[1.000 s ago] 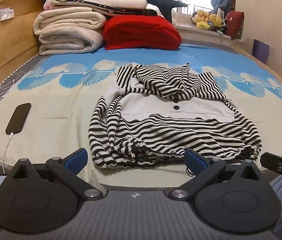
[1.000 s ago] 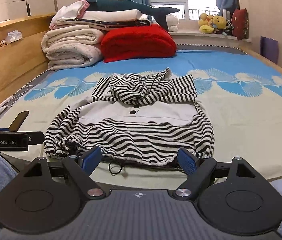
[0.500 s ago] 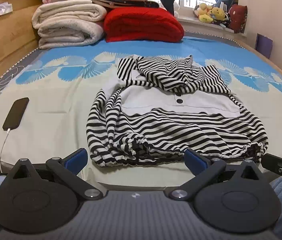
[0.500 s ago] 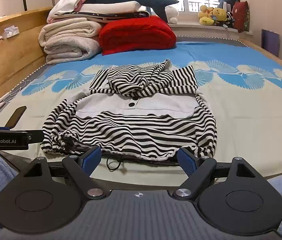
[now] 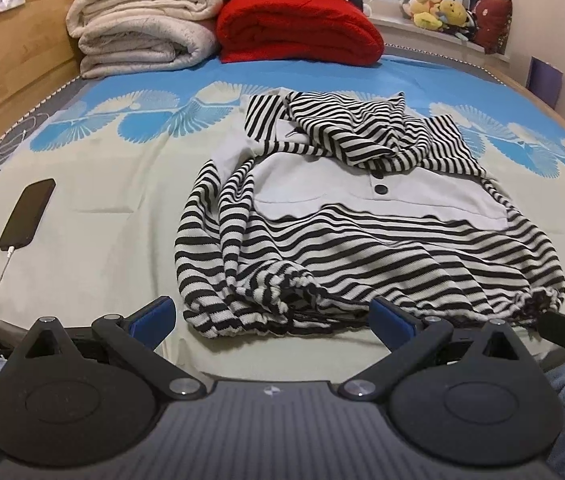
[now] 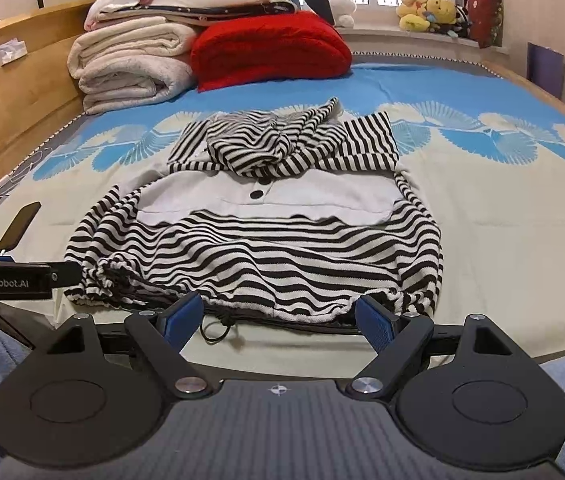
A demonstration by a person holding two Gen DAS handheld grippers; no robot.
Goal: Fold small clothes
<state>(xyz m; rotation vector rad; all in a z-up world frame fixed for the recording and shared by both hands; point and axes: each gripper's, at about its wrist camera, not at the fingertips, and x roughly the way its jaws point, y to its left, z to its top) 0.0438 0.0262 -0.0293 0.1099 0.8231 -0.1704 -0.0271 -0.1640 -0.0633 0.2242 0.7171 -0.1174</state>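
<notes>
Both hand-held grippers, left [image 5: 270, 318] and right [image 6: 280, 318], have edged closer to the black-and-white striped hooded top [image 5: 366, 236] lying flat on the blue-patterned bed [image 5: 94, 216], jaws spread wide and empty at its drawstring hem, folding evidently about to begin.

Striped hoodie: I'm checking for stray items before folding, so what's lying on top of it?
Only the striped hoodie's own hood, flopped onto the chest. Whatever lies beneath the garment is covered.

Striped knit cloth hoodie [image 5: 362, 240]; matt plastic jaws.
</notes>
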